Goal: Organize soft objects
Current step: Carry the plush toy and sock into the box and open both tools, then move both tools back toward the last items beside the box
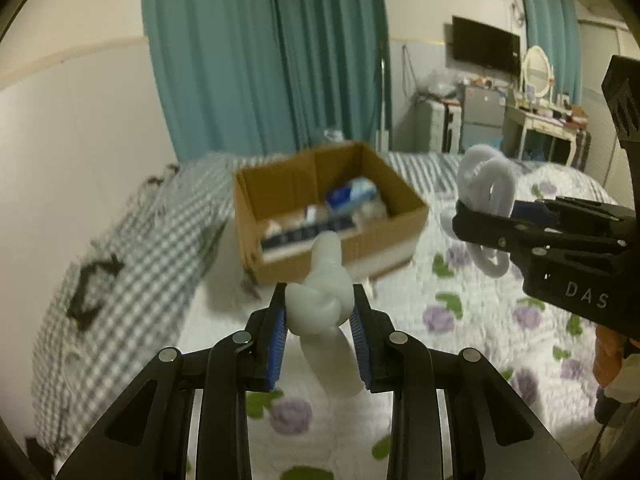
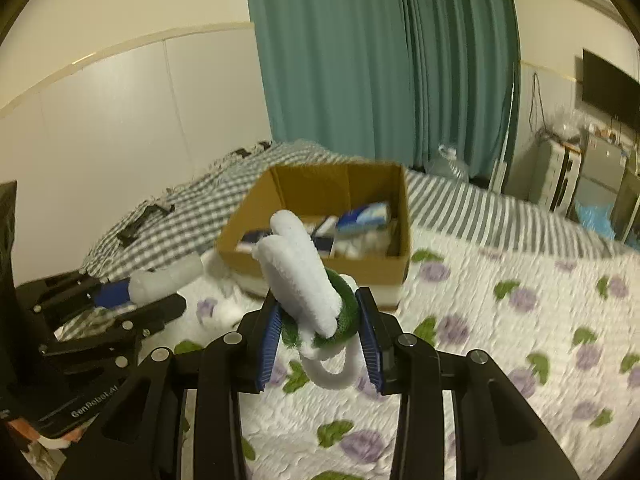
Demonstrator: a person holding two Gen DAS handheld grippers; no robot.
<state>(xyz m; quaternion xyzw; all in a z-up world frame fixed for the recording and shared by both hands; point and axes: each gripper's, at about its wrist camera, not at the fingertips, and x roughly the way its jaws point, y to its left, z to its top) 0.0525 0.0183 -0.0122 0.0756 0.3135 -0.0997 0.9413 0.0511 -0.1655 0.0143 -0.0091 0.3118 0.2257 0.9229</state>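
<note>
**Both tongs loaded above the bed**

Your left tongs point(image 1: 319, 312) sit nearest the lens, their blue pads pinching a pale, knotted soft toy point(image 1: 320, 300); one stub of it pokes up past the fingertips and another hangs below them. It is held clear of the quilt point(image 1: 480, 320), which is white with purple flowers and green leaves.

Your right tongs point(image 2: 320, 316) are pressed onto a fuzzy loop toy point(image 2: 304, 272): white plush loops threaded through a green ring. Two white loops stand up beyond the pads, and one droops beneath. In the left view you can see this same toy point(image 1: 486, 184) gripped at the right edge, off the bed.

Ahead of both tongs, an open box point(image 1: 336, 248) of cardboard rests on the bed, its far side near a grey checked pillow point(image 1: 132, 248). Inside you can make out blue and white packs point(image 2: 364, 216), though blur hides what they are. Both toys are outside the box, short of its near wall.

Teal curtains point(image 2: 360, 60) hang behind the bed.
</note>
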